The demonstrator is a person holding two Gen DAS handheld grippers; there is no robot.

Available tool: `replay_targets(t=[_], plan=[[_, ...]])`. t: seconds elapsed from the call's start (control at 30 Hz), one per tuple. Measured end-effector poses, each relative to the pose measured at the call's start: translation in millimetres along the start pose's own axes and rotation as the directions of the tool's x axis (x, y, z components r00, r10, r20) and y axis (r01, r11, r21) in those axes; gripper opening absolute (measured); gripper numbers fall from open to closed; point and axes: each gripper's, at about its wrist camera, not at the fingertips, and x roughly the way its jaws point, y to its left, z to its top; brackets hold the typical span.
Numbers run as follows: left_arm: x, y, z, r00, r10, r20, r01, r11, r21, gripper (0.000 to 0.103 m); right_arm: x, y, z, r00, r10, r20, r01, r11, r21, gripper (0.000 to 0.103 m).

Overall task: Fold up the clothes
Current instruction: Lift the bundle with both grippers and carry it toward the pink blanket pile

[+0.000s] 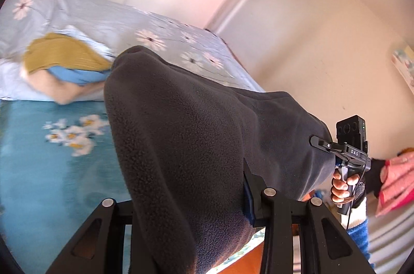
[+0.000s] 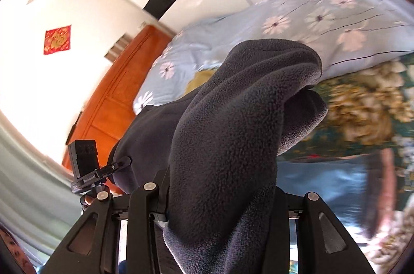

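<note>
A dark grey fleece garment (image 1: pixel 196 134) hangs stretched in the air between both grippers, above the bed. My left gripper (image 1: pixel 207 217) is shut on one edge of it; the fleece drapes over and hides its fingers. My right gripper (image 2: pixel 217 206) is shut on the other edge, its fingers also buried in fleece (image 2: pixel 233 124). In the left wrist view the right gripper (image 1: pixel 320 142) shows at the right, clamped on the fleece, held by a hand. In the right wrist view the left gripper (image 2: pixel 121 162) shows at the lower left, clamped on the fleece.
The bed has a teal floral sheet (image 1: pixel 51 165) and a light blue floral duvet (image 1: pixel 108 20). A mustard and blue pile of clothes (image 1: pixel 64 59) lies on a pillow. An orange wooden headboard (image 2: pixel 113 103) and white walls are behind.
</note>
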Motion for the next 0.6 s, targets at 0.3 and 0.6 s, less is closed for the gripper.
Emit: replay_targets(t=[0.3,0.6], plan=[[90.3,-50.0,-26.2,0.995,-0.093,-0.041,0.093,0.996,0.005,0.040,-81.4,-79.3,-8.0,0.992,-0.100,0.070,0.097,0.994,0.054,0.041],[160.4,-18.9,-105.1,0.986,-0.031,-0.164,0.025,0.999,-0.038,0.040,-42.8,-191.3,-72.4,0.995,-0.099,0.031,0.092,0.979,0.183,0.042]])
